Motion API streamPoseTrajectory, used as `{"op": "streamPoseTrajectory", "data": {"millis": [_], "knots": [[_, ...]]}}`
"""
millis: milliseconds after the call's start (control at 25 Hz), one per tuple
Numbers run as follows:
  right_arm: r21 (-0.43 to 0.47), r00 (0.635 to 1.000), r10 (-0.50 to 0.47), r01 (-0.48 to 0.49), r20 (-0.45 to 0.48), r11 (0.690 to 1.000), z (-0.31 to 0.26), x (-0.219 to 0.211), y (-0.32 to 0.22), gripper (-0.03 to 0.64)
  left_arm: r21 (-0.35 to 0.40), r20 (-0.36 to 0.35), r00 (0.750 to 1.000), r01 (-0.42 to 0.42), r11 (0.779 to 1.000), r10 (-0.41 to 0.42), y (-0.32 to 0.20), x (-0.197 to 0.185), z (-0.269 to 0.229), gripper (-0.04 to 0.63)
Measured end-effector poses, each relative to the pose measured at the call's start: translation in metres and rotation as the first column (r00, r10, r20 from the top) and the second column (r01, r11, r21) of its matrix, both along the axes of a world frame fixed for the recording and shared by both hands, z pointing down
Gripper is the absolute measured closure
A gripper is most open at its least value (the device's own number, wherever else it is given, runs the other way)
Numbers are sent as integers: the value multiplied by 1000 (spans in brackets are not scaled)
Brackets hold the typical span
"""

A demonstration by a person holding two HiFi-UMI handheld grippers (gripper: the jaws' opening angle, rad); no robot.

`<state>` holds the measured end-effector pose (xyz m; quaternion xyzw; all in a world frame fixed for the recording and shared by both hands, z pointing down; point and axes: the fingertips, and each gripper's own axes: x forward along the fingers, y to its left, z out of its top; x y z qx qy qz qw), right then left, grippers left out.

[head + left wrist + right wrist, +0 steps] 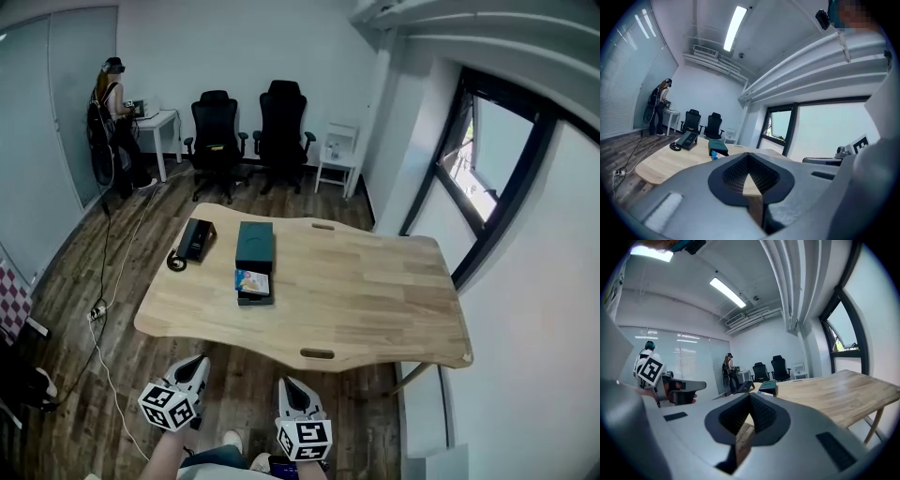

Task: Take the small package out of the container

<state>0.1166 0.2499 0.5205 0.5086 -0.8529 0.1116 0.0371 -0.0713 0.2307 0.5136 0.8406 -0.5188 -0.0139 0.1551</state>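
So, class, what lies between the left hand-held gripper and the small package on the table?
Nothing stands there: the head view shows only floor and bare table between the left hand-held gripper and the small package.

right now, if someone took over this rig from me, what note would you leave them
Left gripper: shut, empty, held short of the table's near edge.
Right gripper: shut, empty, beside the left one.
Small package: appears to lie in the top of the black container, left of the table's middle, with a teal box right behind it.
Done: nothing yet.
Left: reach in, open the jaws, grip the package and lift it out.
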Motion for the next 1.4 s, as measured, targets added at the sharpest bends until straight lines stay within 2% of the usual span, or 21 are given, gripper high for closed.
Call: {"op": "streamPoseTrajectory", "data": {"millis": [280, 520, 1120, 1400], "knots": [[-8, 1000, -3, 3, -10, 1000, 5, -2, -20, 614, -9, 18, 1000, 0, 1000, 0, -17, -3, 7, 594], [-17, 1000, -2, 2, -14, 1000, 16, -3, -62, 614, -11, 20, 1000, 8, 1000, -8, -58, -5, 18, 594], [-78, 998, 56, -58, -23, 995, 31, -27, -263, 614, -62, 12, 998, -60, 996, 61, -276, -22, 33, 594], [-80, 995, 97, -99, -32, 992, 37, -38, -330, 614, -50, 31, 994, -99, 994, 100, -346, -34, 37, 594]]}}
